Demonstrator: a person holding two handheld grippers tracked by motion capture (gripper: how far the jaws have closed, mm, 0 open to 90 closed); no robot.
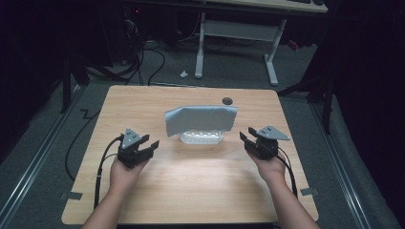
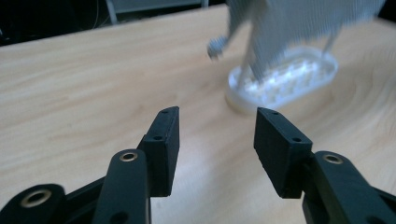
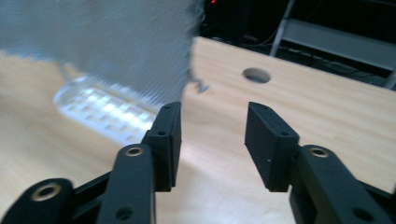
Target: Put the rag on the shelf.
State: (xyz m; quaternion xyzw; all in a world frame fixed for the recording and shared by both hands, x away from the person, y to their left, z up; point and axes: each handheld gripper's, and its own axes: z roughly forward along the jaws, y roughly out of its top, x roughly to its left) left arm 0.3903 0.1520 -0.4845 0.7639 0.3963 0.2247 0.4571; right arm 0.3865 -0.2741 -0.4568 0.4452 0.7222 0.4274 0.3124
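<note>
A grey cloth [image 1: 200, 119] stands draped over something on a clear oval plastic base [image 1: 201, 137] at the middle of the wooden table [image 1: 191, 186]. My left gripper [image 1: 149, 147] is held open to the left of it, nothing between its jaws. My right gripper [image 1: 244, 139] is open to the right of it, also empty. In the left gripper view the cloth [image 2: 299, 23] and the base [image 2: 285, 79] lie ahead and to the right of the open left gripper [image 2: 217, 126]. In the right gripper view the cloth [image 3: 107, 42] and base [image 3: 102, 112] are ahead on the left of the right gripper [image 3: 212, 121].
A round cable hole [image 1: 227, 100] sits in the table behind the cloth, also seen as a hole [image 3: 257, 74] in the right gripper view. A white desk frame [image 1: 239, 38] and cables on the floor lie beyond the table. Each gripper trails a black cable off the near edge.
</note>
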